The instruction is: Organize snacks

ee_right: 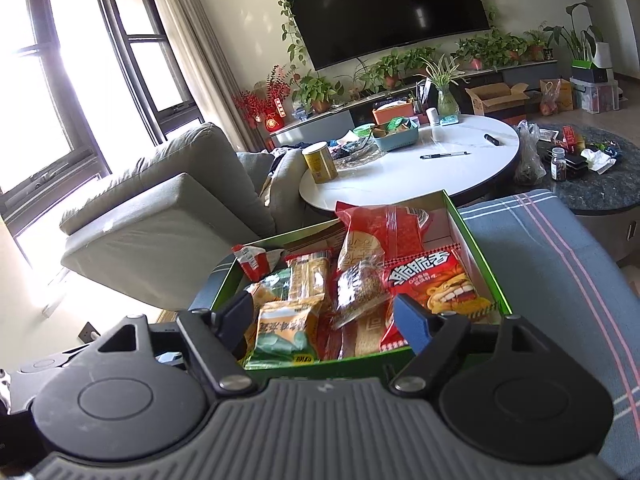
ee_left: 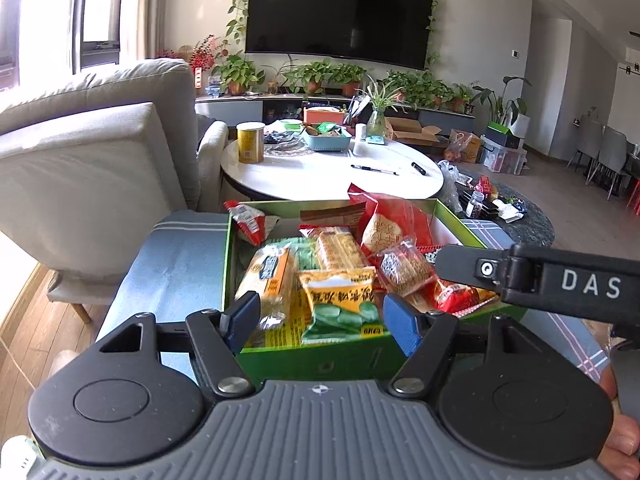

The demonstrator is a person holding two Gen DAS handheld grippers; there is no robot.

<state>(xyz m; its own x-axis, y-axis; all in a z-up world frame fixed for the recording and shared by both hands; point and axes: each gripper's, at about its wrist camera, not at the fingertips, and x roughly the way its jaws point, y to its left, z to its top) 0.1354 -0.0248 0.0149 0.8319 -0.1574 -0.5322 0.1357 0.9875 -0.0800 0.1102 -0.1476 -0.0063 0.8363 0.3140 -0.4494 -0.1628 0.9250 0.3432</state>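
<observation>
Green box [ee_left: 234,280] sits on a blue-grey striped cloth [ee_left: 176,264], open top, shallow walls, white inside at its far right corner, packed with snack packs. Landmark = the box. Contents: orange-and-green pack [ee_left: 340,304] with green pieces printed on it at the near edge, centre; orange pack with a clear window [ee_left: 268,280] just left of it; clear-wrapped yellow cracker stack [ee_left: 338,250] behind; small red-and-white pack [ee_left: 250,222] propped in the far left corner; tall red pack with a beige panel [ee_left: 390,224] standing against the far side; clear pack of brown crumbly stuff [ee_left: 404,266] right of centre; red pack with a cartoon mouth and white characters [ee_right: 440,284] flat at the right side. Packs overlap and lean, not lined up. Left gripper [ee_left: 320,320] hovers over the near wall of the box, blue fingers [ee_left: 402,326] wide apart, nothing between them, orange-and-green pack below the gap. Right gripper [ee_right: 324,324] also over the near wall, fingers [ee_right: 412,326] wide, empty; contact with packs cannot be told. From the left wrist view the right gripper's black body comes in over the right side of the box. Beyond the box: white round table [ee_left: 332,168] with a yellow can [ee_left: 250,142], a blue basket [ee_left: 326,136], a pen [ee_left: 374,169]; grey sofa [ee_left: 96,152] left of the box; TV [ee_left: 340,12] on the far wall.
</observation>
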